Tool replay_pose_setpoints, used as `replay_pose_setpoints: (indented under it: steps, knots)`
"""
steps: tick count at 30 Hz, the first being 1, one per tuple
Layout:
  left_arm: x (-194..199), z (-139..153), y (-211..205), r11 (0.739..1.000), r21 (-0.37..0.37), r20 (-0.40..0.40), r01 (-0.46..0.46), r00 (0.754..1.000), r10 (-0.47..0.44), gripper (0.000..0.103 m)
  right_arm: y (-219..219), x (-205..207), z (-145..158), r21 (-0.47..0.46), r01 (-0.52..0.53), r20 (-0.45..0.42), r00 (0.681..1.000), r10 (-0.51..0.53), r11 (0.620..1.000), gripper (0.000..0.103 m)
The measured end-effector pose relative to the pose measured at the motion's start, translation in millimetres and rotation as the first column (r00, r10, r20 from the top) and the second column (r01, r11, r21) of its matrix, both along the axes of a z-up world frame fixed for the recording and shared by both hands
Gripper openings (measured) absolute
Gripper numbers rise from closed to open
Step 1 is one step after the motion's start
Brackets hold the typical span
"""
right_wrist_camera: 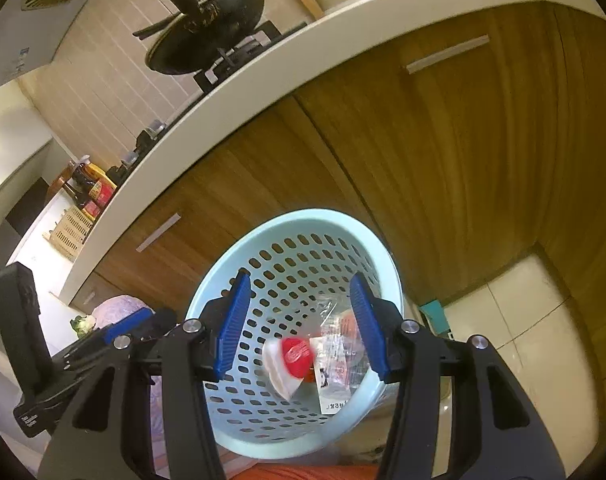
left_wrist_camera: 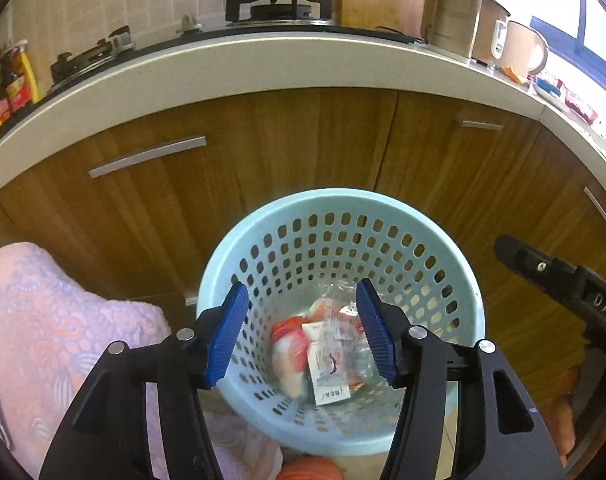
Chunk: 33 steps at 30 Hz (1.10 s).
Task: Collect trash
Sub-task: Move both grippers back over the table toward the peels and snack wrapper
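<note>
The lower part of the basket [left_wrist_camera: 339, 216] is cut off in both views by the black gripper frames, and its base cannot be seen. The trash [left_wrist_camera: 323, 356] inside it is partly blurred: a red-and-white wrapper [right_wrist_camera: 293, 362], a white printed packet [left_wrist_camera: 329, 376] and crumpled clear plastic [right_wrist_camera: 335, 320] can be made out, but the print cannot be read. What the basket rests on is hidden; only an orange patch is seen under it at the bottom edge of each view.

The basket is pale blue, round, with rows of oval holes in its wall, and it is tilted towards the cameras in front of the wooden cupboard doors [left_wrist_camera: 263, 152] below the worktop [left_wrist_camera: 263, 60]. The trash lies at its bottom.

The left gripper [left_wrist_camera: 303, 332] is held over the basket with its blue pads spread apart and nothing between them. The right gripper [right_wrist_camera: 301, 324] is likewise wide apart and empty above the basket. A wok [right_wrist_camera: 207, 28] is seen on the stove, and a pink patterned cloth [left_wrist_camera: 51, 320] lies left of the basket.
</note>
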<state>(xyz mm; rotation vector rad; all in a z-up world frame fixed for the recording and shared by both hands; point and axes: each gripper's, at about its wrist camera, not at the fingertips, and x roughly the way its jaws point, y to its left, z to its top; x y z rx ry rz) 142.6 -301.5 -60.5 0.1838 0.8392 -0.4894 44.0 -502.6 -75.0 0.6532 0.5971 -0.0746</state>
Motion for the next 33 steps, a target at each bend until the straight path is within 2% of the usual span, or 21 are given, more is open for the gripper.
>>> replay_pose_setpoints:
  steps: [9, 18, 22, 25, 30, 33]
  knots:
    - [-31.0, 29.5, 30.3, 0.999, -0.039, 0.055, -0.013, 0.998, 0.015, 0.060, 25.9, -22.6, 42.3, -0.047, -0.035, 0.067, 0.997, 0.039, 0.998, 0.048]
    - [-70.2, 77.7, 91.2, 0.990, -0.126, 0.148, -0.063, 0.986, 0.081, 0.060, 77.7, -40.7, 90.0, -0.136, -0.097, 0.129, 0.985, 0.115, 0.986, 0.048]
    - [-90.7, 97.3, 127.9, 0.981, -0.169, 0.185, -0.096, 0.974, 0.127, 0.060, 112.8, -46.5, 106.3, -0.185, -0.150, 0.140, 0.974, 0.177, 0.971, 0.049]
    - [-105.7, 104.4, 157.8, 0.972, -0.199, 0.198, -0.127, 0.966, 0.166, 0.060, 143.1, -46.8, 112.5, -0.221, -0.192, 0.133, 0.965, 0.225, 0.956, 0.054]
    - [-124.5, 106.2, 214.6, 0.951, -0.232, 0.198, -0.204, 0.947, 0.252, 0.060, 197.4, -41.7, 114.1, -0.276, -0.282, 0.104, 0.942, 0.320, 0.919, 0.054]
    - [-133.5, 105.6, 258.5, 0.929, -0.259, 0.187, -0.264, 0.930, 0.317, 0.060, 230.6, -38.4, 112.1, -0.305, -0.332, 0.087, 0.924, 0.373, 0.893, 0.054]
